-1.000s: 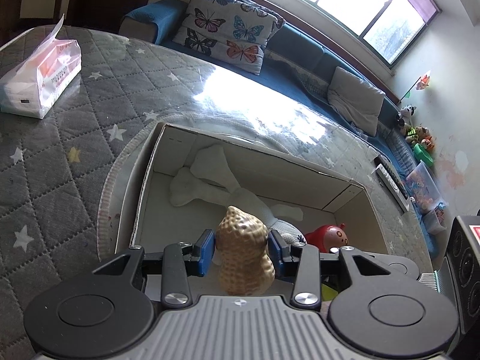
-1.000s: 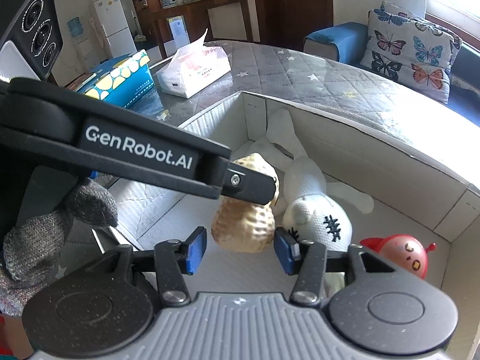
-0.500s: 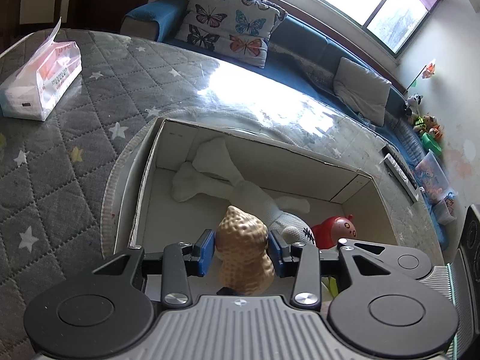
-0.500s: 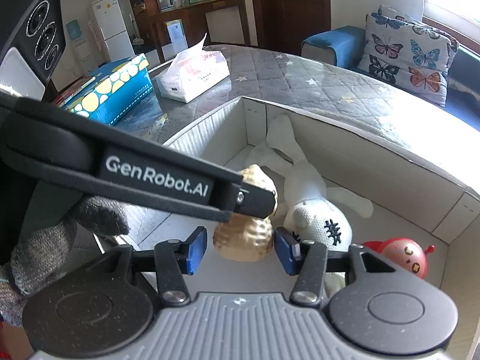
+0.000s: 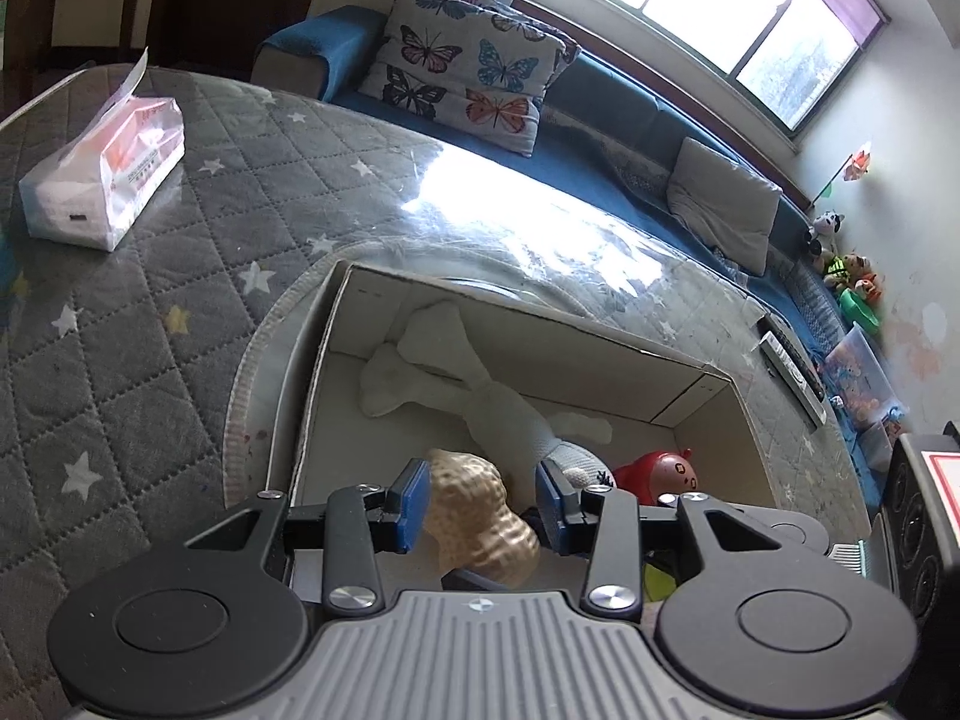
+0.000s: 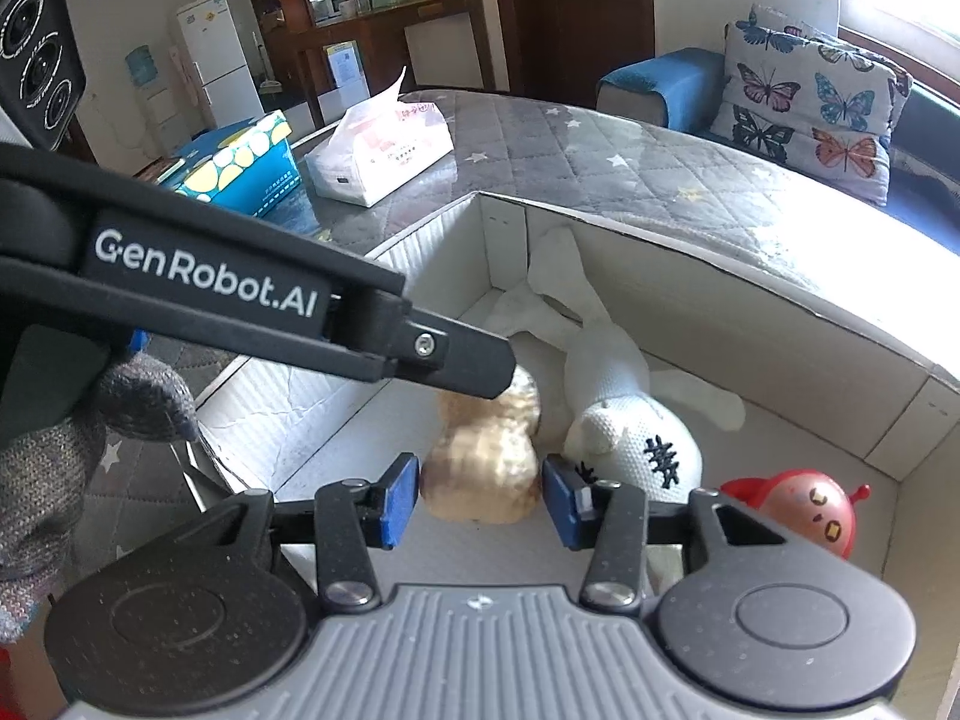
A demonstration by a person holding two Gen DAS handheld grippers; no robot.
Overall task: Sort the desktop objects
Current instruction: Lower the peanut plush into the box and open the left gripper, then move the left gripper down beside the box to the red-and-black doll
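A tan peanut-shaped toy [image 5: 483,516] lies tilted in the white cardboard box [image 5: 600,341], between the fingers of my left gripper [image 5: 483,504], which stands open with gaps on both sides of it. In the right wrist view the peanut [image 6: 483,450] rests on the box floor next to a white knitted rabbit [image 6: 624,426]. A red round toy [image 6: 804,510] lies at the box's right end. My right gripper [image 6: 477,501] is open and empty, hovering over the box. The left gripper's arm [image 6: 240,306] crosses that view.
A tissue pack [image 5: 105,180] lies on the grey quilted tabletop [image 5: 120,360] at the far left. A blue box with yellow dots [image 6: 240,162] stands beyond it. A black speaker [image 5: 924,510] stands right of the box. A remote [image 5: 792,363] lies near the table's far edge.
The left gripper has opened and let go of the peanut, which has dropped and tipped over onto the box floor. The right gripper has stayed open and nearly still.
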